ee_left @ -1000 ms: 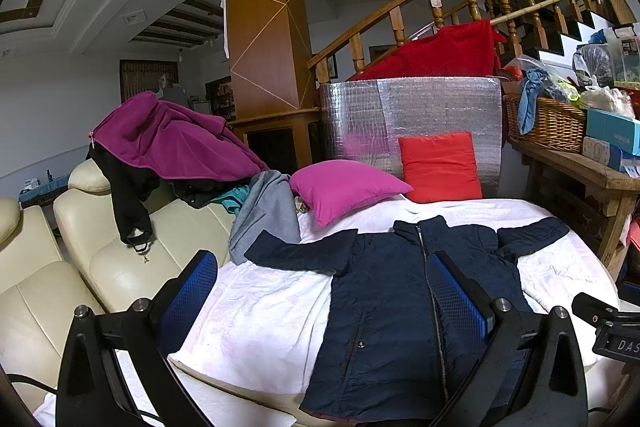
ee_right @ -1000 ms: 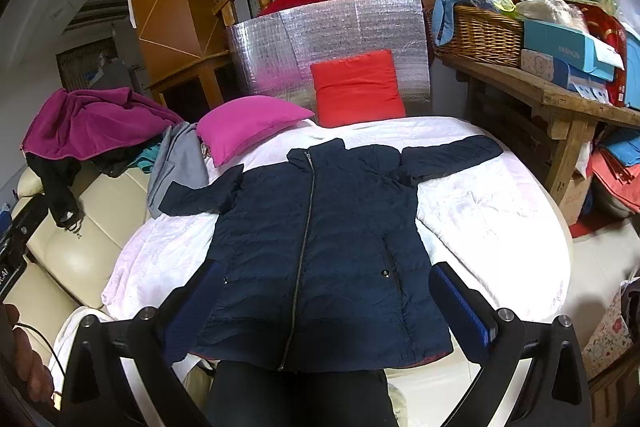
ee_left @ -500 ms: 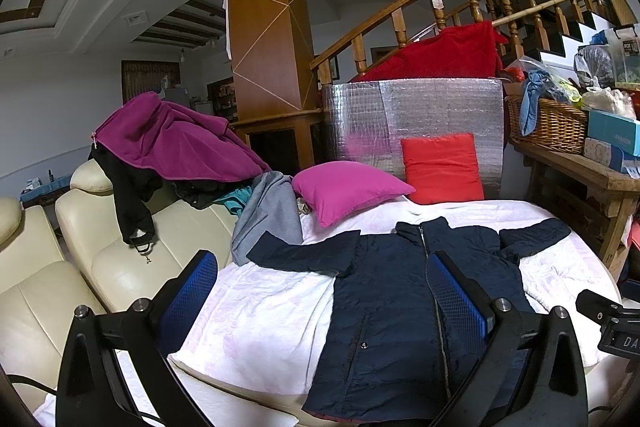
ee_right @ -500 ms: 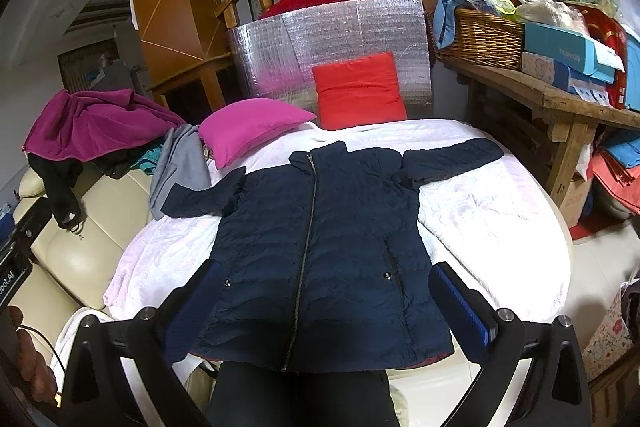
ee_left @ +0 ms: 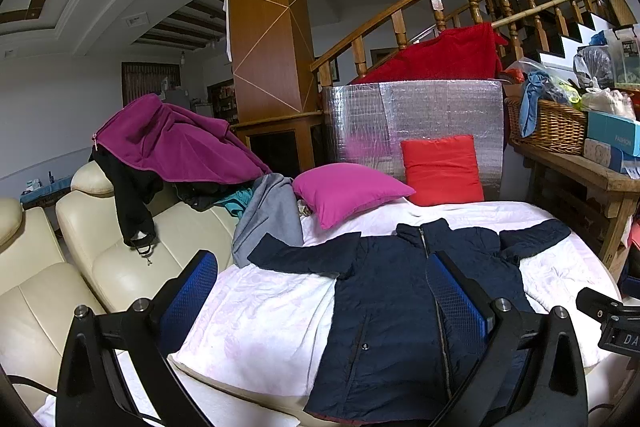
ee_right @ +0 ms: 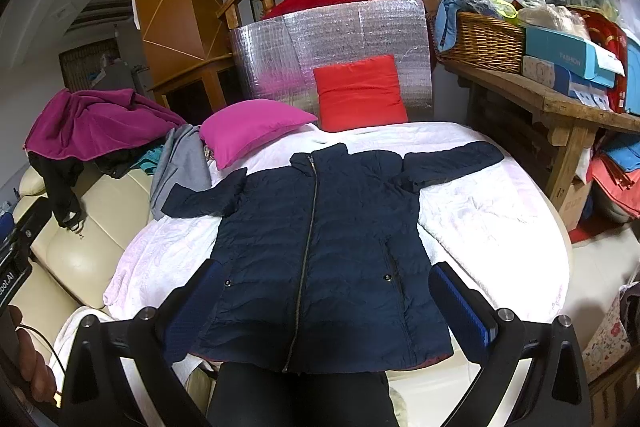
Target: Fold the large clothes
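A navy quilted jacket (ee_right: 320, 239) lies flat and zipped, front up, on a white quilt (ee_right: 480, 219), with both sleeves spread out sideways. It also shows in the left wrist view (ee_left: 392, 311). My right gripper (ee_right: 324, 307) is open and empty, held above the jacket's hem. My left gripper (ee_left: 320, 299) is open and empty, held over the jacket's left side and the quilt (ee_left: 256, 323). Neither gripper touches the cloth.
A magenta pillow (ee_right: 252, 127) and red cushion (ee_right: 358, 95) sit behind the jacket. A grey garment (ee_right: 180, 167) and purple fleece (ee_right: 92, 123) lie on the cream sofa (ee_right: 80, 251) at left. A wooden bench (ee_right: 552, 107) with a wicker basket (ee_right: 480, 43) stands at right.
Both views have shifted very slightly; the jacket lies as before and both grippers stay open.
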Demonstrator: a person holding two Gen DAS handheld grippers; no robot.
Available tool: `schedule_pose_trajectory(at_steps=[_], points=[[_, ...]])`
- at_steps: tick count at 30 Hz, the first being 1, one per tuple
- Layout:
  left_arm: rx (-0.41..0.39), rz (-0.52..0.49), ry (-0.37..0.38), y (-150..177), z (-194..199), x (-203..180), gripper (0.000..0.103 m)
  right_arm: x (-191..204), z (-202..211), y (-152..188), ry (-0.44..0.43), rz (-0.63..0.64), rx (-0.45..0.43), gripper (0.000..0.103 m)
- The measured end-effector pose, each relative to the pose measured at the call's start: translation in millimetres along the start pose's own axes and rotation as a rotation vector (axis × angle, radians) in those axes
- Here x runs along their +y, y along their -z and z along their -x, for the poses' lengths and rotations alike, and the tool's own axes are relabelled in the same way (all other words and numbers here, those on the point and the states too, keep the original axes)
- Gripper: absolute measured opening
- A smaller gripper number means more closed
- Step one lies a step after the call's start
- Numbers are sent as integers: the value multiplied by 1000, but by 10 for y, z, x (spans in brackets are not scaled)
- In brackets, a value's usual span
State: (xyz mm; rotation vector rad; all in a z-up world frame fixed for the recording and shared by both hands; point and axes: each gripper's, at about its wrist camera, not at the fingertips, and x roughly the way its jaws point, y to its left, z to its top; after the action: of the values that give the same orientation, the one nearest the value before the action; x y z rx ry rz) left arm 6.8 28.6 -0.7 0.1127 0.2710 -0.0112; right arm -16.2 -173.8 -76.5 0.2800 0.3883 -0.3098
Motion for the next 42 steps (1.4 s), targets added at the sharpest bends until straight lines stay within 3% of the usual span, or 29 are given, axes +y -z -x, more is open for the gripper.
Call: schedule_pose_trajectory(at_steps=[17, 20, 24, 30, 37, 42], points=[[3, 0, -2, -17, -18, -10, 103, -33, 11, -83, 7, 9, -11, 103], [42, 5, 39, -105, -182, -35, 103, -151, -57, -219, 4, 1, -10, 103], [182, 38, 107, -185, -778, -128, 103, -560, -341, -609, -8, -74, -12, 103], [428, 116, 133, 46, -2192, -599, 103, -1681, -1312, -1167, -97, -337, 35, 103], [563, 107, 93, 561, -3519, -1304, 103, -2958, -2750, -1213, -132, -729, 60, 103], [588, 33, 52, 831, -4106, -1683, 103, -3521, -3740, -1220, -101, -883, 100, 101]])
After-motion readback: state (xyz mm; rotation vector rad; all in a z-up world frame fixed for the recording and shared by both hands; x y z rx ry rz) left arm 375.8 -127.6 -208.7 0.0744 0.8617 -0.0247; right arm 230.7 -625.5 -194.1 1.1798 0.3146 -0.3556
